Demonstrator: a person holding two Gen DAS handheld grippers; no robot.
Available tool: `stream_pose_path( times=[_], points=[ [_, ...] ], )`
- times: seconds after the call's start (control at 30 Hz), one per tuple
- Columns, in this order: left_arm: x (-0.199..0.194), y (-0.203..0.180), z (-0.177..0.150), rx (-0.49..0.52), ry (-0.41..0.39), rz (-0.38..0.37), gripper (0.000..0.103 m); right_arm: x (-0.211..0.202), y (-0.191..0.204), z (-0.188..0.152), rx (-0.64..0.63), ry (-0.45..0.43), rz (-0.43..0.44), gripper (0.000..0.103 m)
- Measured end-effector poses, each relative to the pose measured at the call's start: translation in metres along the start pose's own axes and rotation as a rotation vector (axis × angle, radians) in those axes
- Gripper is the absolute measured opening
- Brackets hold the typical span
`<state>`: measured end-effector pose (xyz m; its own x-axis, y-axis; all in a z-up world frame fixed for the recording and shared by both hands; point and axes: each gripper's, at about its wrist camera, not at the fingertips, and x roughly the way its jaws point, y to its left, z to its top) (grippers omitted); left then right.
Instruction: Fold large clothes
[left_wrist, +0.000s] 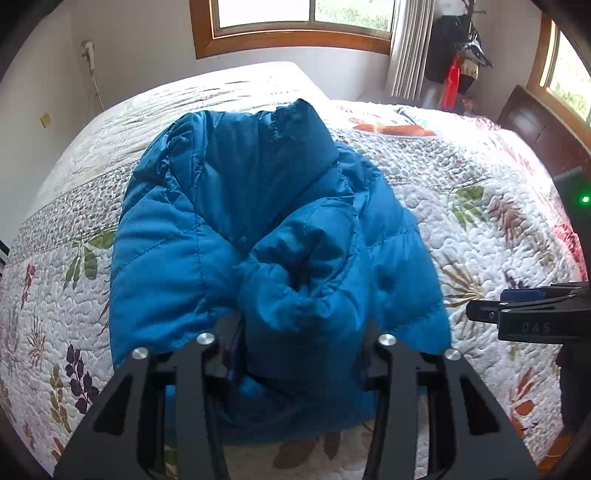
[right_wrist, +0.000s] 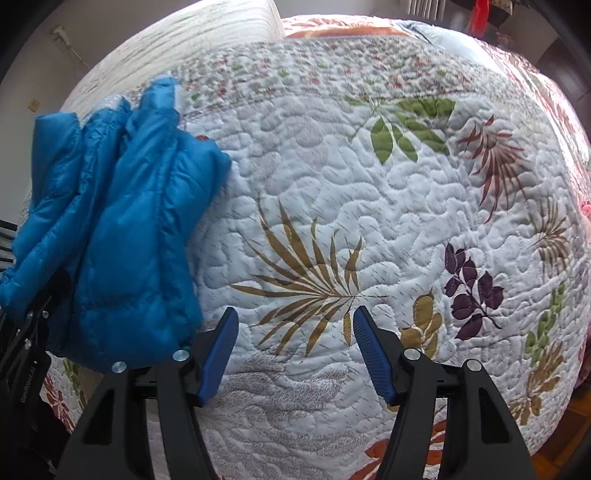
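A blue puffer jacket (left_wrist: 258, 229) lies bunched on the quilted floral bedspread (left_wrist: 480, 229). My left gripper (left_wrist: 299, 343) sits at the jacket's near edge, its jaws wide with a thick bundle of jacket fabric between them; its pads are hidden by the cloth, so I cannot tell whether it grips. My right gripper (right_wrist: 293, 347) is open and empty, its blue pads (right_wrist: 218, 354) apart above bare quilt, to the right of the jacket (right_wrist: 118, 229). The right gripper also shows at the right edge of the left wrist view (left_wrist: 491, 314).
The bed fills both views, with a plain white cover (left_wrist: 221, 85) at the far end. A wooden-framed window (left_wrist: 295, 22), a curtain (left_wrist: 410, 48) and hanging clothes (left_wrist: 458, 62) stand behind the bed. A dark headboard (left_wrist: 535, 122) is at the right.
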<state>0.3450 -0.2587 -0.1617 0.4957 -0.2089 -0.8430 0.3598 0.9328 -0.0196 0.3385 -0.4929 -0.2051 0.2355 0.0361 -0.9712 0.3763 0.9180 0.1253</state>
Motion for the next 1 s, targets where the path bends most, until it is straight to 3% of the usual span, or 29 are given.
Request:
stream_pose_path(
  times=[0.2,0.3,0.43,0.6,0.7,0.83,1.0],
  points=[
    [-0.036,0.002,0.001,0.009,-0.008,0.024,0.058,-0.062,0.033,-0.008,-0.088,-0.108,0.021,0.065],
    [-0.061,0.009,0.0,0.013,-0.054,0.041,0.058,-0.076,0.044,-0.015,-0.112,-0.131,0.043,0.065],
    [-0.078,0.043,0.004,-0.054,-0.088,0.085,0.059,-0.086,0.061,-0.024,-0.145,-0.143,0.07,0.065],
    [-0.061,0.102,0.017,-0.158,-0.051,0.21,0.058,-0.093,0.096,-0.029,-0.208,-0.135,0.116,0.066],
    [-0.035,0.122,0.017,-0.167,0.003,0.26,0.058,-0.096,0.119,-0.028,-0.244,-0.131,0.11,0.071],
    [0.003,0.133,0.009,-0.17,0.073,0.267,0.059,-0.086,0.135,-0.02,-0.244,-0.108,0.11,0.076],
    [0.009,0.128,0.005,-0.135,0.045,0.279,0.056,-0.061,0.144,-0.001,-0.205,-0.053,0.115,0.077]
  ],
)
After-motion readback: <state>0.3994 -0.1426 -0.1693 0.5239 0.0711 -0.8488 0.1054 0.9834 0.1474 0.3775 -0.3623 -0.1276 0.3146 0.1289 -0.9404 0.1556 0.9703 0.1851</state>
